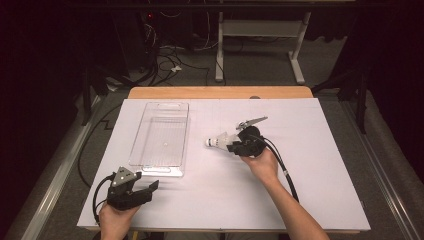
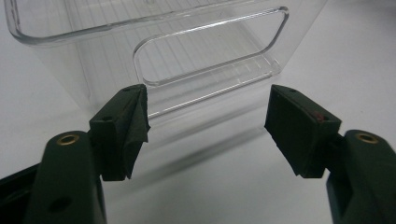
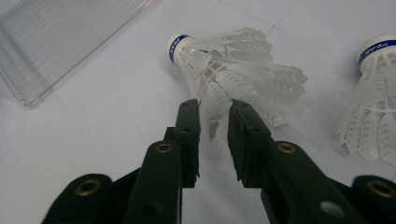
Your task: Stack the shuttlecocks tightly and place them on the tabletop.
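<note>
On the white tabletop (image 1: 310,190), the right tool (image 3: 213,125) lies low with its jaws narrowly parted around the skirt edge of a shuttlecock (image 3: 233,74); whether the pads press it cannot be told. A second shuttlecock (image 3: 373,107) stands near it. The left tool (image 2: 208,123) rests with jaws wide and empty, facing the clear tray (image 2: 154,42) near its handle end.

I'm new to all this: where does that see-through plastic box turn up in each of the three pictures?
High view: the clear box lies left of centre on the table.
Left gripper view: it is across the top of the picture, with its handle-slot end facing the camera.
Right gripper view: it is in the top left corner.
Shared landmark: the white table sheet under it.
</note>
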The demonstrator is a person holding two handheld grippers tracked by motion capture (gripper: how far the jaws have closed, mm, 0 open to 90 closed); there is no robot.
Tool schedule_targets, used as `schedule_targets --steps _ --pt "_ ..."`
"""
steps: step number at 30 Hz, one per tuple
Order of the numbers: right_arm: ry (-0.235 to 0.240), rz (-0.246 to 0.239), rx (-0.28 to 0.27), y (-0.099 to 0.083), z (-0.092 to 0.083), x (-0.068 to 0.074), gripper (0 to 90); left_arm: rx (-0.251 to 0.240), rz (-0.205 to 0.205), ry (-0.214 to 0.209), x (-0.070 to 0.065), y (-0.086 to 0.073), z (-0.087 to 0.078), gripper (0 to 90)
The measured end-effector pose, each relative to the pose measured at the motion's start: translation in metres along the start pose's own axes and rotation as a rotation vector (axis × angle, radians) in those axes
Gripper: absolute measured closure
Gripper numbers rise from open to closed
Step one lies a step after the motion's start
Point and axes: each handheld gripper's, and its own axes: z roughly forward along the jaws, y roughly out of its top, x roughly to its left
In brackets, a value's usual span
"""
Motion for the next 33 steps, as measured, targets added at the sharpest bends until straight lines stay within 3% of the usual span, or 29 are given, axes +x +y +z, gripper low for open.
schedule_targets --steps 33 --pt "-0.017 0.011 -0.011 -0.006 -0.0064 -0.0009 64.8 -0.003 -0.004 0.003 0.0004 0.0001 0.0 31.0"
